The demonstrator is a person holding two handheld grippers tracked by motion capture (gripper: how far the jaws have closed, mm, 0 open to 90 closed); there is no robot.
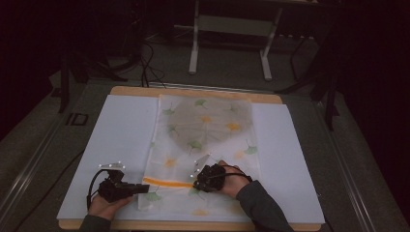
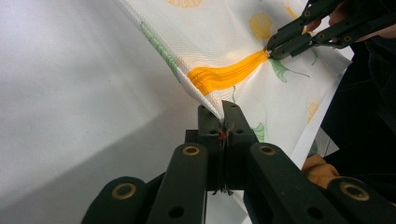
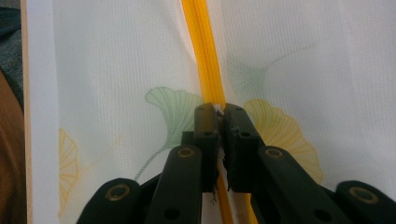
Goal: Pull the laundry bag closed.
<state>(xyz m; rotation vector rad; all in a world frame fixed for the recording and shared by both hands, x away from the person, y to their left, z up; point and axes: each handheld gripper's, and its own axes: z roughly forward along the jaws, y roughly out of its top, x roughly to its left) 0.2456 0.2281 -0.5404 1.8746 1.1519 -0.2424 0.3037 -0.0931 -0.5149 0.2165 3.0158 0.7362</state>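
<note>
A white mesh bag (image 1: 203, 145) printed with green and yellow leaves lies flat on the table, with an orange zipper (image 1: 167, 182) running across its near end. My left gripper (image 1: 145, 187) is shut on the bag's left edge at the end of the zipper (image 2: 229, 74), and the fabric (image 2: 219, 37) rises into a fold at its tips (image 2: 223, 114). My right gripper (image 1: 194, 182) is shut on the zipper (image 3: 201, 46) farther right; its tips (image 3: 220, 114) pinch the orange strip against the bag (image 3: 116, 70). The left gripper view also shows the right gripper (image 2: 271, 49).
The bag lies on a white sheet (image 1: 121, 140) that covers a wooden table (image 1: 193, 92). A grey rounded shape (image 1: 212, 123) shows through the bag's far half. Beyond the table stand a white frame's legs (image 1: 194, 48), with cables (image 1: 147, 58) on the dark floor.
</note>
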